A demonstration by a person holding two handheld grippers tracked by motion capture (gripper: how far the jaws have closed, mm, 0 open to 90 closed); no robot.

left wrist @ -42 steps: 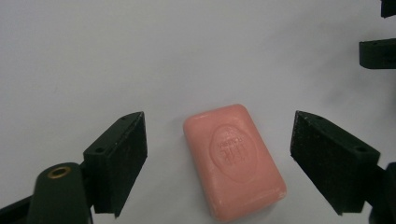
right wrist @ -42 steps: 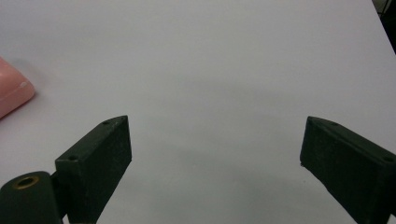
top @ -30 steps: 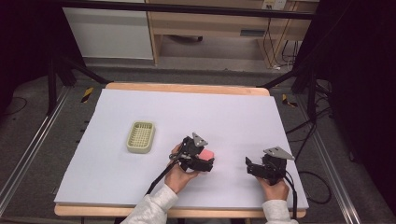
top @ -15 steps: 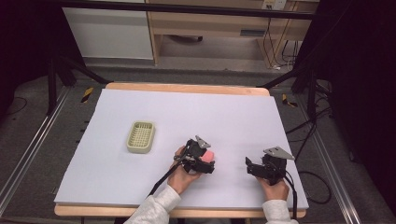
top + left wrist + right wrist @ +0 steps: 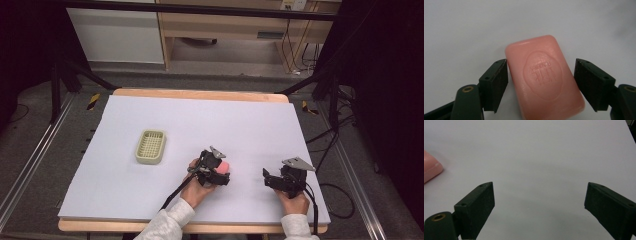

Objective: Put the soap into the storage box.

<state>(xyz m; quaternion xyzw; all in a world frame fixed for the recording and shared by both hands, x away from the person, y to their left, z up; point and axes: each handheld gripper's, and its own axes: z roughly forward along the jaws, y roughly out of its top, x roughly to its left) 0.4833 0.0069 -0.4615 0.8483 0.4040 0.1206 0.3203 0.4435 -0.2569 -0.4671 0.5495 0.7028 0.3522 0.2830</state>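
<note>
Left gripper [image 5: 223, 173] sits low on the pale lilac-white tabletop [image 5: 150, 200], held by the person's left hand [image 5: 196, 186] near the front edge, and its jaws have just been closing in on the pink rectangular bar of soap [image 5: 223, 165] with rounded corners. In the left gripper view the soap bar [image 5: 544, 77] lies flat on the table between the two black pads, embossed stamp facing up, its long axis tilted a little. The left-hand pad looks right up against the soap's edge, while the right-hand pad stands just clear of it with a sliver of table showing, so this is not a grip: the jaws are part-way closed around the bar with no squeeze from both sides.

Off to the far left of all that, a pale yellow-green rectangular plastic basket [image 5: 150, 146] with a slotted floor rests on the table, well apart from the soap and from both hands.

Across to the right side now: the right gripper [image 5: 266, 179], with its grey three-cornered plate on top, is held by the right hand [image 5: 295, 202] near the front right of the table. In the right gripper view its jaws are spread wide with nothing but bare tabletop between them, and a corner of the pink soap [image 5: 431, 170] peeks in at the left edge of that view, well clear of the pads
</note>
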